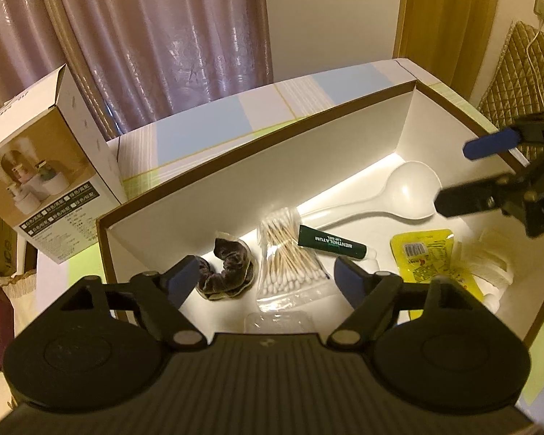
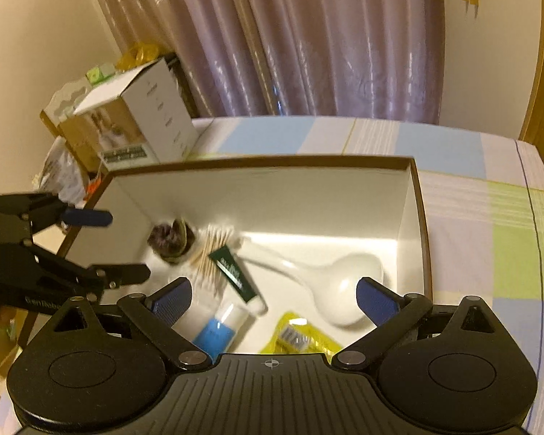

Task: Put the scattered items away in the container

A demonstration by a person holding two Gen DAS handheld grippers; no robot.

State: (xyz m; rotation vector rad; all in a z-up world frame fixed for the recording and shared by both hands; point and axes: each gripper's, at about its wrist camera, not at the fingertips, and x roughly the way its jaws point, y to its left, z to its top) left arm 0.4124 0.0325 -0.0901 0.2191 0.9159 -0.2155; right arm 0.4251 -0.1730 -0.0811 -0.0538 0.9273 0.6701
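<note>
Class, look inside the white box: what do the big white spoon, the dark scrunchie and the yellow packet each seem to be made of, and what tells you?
Big white spoon: probably plastic, smooth and matte, one moulded piece.
Dark scrunchie: soft fabric, maybe velvet, with gathered folds and a dull sheen.
Yellow packet: likely thin plastic film, glossy, with printed barcode and a crimped edge.

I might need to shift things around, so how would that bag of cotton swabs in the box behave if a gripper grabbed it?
The bag of cotton swabs looks like thin clear plastic, so it would probably sag and crinkle. The loosely bunched sticks may shift inside. It seems light, and the glossy film could slip between pads.
</note>
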